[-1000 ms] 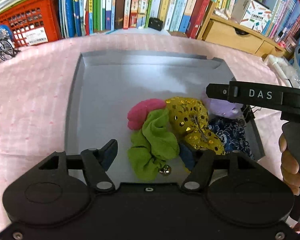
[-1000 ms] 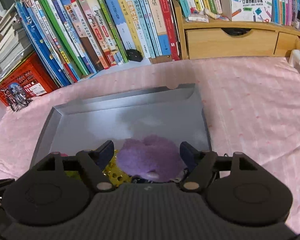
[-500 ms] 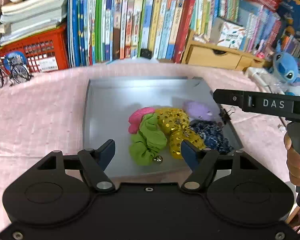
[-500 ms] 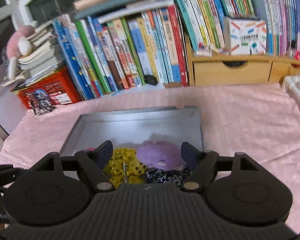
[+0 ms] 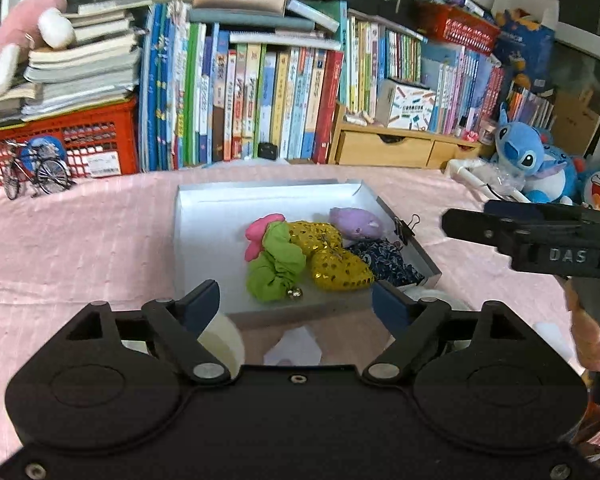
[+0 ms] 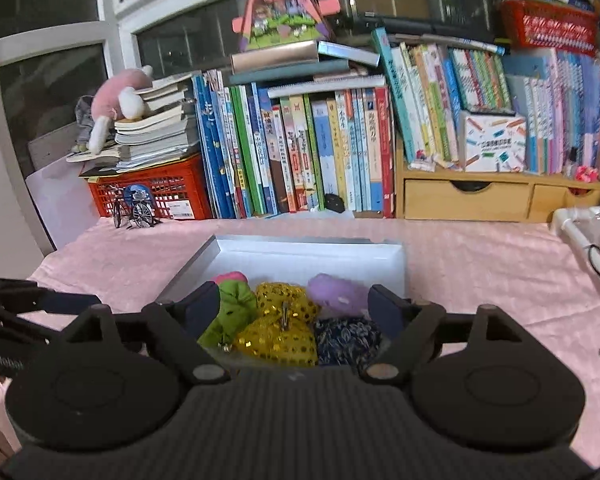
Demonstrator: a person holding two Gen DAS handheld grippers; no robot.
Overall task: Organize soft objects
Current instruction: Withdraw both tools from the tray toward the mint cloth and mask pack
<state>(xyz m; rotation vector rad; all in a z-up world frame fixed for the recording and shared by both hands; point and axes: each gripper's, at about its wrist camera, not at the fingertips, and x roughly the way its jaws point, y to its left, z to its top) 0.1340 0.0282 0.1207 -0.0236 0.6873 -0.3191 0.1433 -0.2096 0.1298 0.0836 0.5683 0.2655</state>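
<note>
Lying bunched in one grey tray [image 5: 188, 216] – five soft objects [image 5: 320, 256]

A pink tablecloth [image 5: 80, 240] covers the table, a row of upright books [image 5: 260, 96] stands along the back beside a red crate [image 5: 80, 136] fronted by a miniature bicycle [image 5: 36, 174], wooden drawers [image 5: 388, 150] sit right, and a blue plush toy [image 5: 520, 156] lies beyond.
</note>
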